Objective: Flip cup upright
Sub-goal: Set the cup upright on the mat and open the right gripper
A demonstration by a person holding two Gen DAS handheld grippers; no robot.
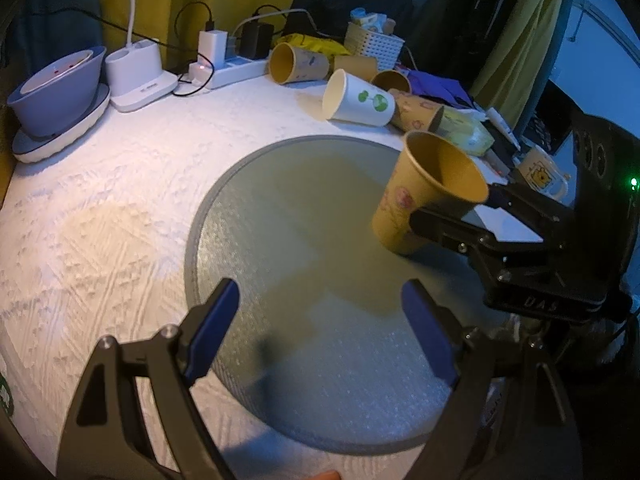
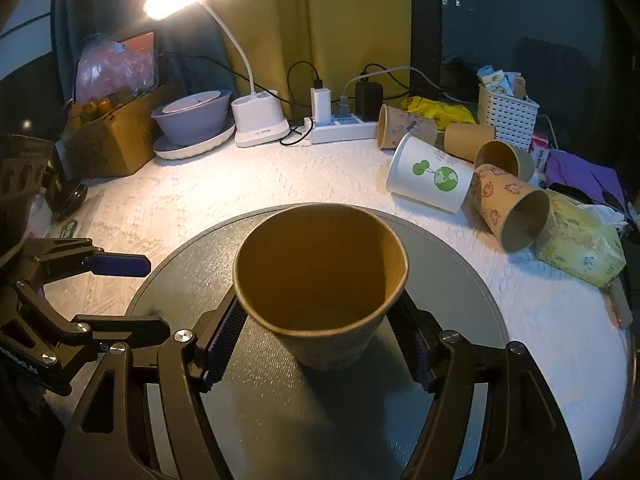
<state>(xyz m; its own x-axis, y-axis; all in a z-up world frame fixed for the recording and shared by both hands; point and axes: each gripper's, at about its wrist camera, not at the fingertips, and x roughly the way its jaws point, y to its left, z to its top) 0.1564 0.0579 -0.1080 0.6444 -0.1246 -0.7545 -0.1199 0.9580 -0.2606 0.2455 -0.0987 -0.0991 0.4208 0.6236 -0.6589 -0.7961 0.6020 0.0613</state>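
A brown paper cup [image 2: 320,292] with pink prints stands mouth up, slightly tilted, on the round grey mat [image 2: 280,420]. My right gripper [image 2: 320,340] is shut on the cup, its ribbed pads pressing both sides below the rim. In the left wrist view the same cup [image 1: 420,196] shows at the mat's right edge [image 1: 280,208], held by the right gripper [image 1: 452,216]. My left gripper [image 1: 320,332] is open and empty, hovering over the near part of the mat. It also shows in the right wrist view, at the left, one blue pad [image 2: 116,264] in sight.
Several paper cups lie on their sides at the back right, one white [image 2: 432,176] and others brown [image 2: 512,208]. A tissue pack [image 2: 580,248], white basket [image 2: 508,116], power strip [image 2: 344,128], lamp base [image 2: 260,120], bowl [image 2: 192,120] and cardboard box [image 2: 108,140] line the table's back.
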